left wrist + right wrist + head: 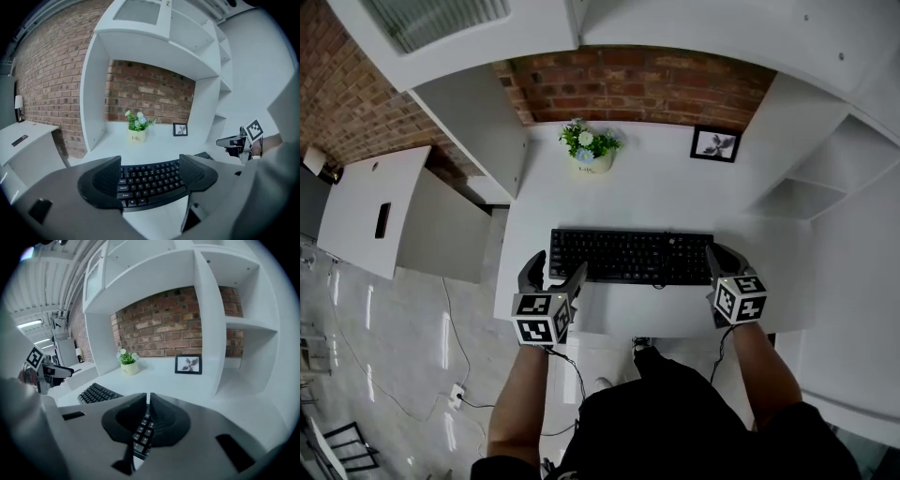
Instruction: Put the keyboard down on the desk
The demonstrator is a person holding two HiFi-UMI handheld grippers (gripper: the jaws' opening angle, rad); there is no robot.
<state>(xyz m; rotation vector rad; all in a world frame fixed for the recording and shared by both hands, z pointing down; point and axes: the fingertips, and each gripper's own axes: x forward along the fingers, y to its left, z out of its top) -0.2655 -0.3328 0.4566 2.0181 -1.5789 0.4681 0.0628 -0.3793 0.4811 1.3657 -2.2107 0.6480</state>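
Observation:
A black keyboard (628, 255) (150, 180) (96, 393) lies flat on the white desk (656, 187), near its front edge. My left gripper (553, 275) (150, 163) hovers at the keyboard's front left corner. Its jaws are open wide, and the keys show below and between them without touching. My right gripper (722, 259) (147, 401) is at the keyboard's right end. Its jaws are drawn together to a thin slit with nothing clamped, and keys show underneath. Each gripper also appears in the other's view: the right gripper (236, 139), the left gripper (49, 371).
A small flower pot (591, 150) (136, 127) and a framed picture (715, 143) (188, 364) stand at the desk's back, against a brick wall. White shelf panels flank the desk on both sides. A lower white table (370, 206) is to the left. A cable runs across the floor.

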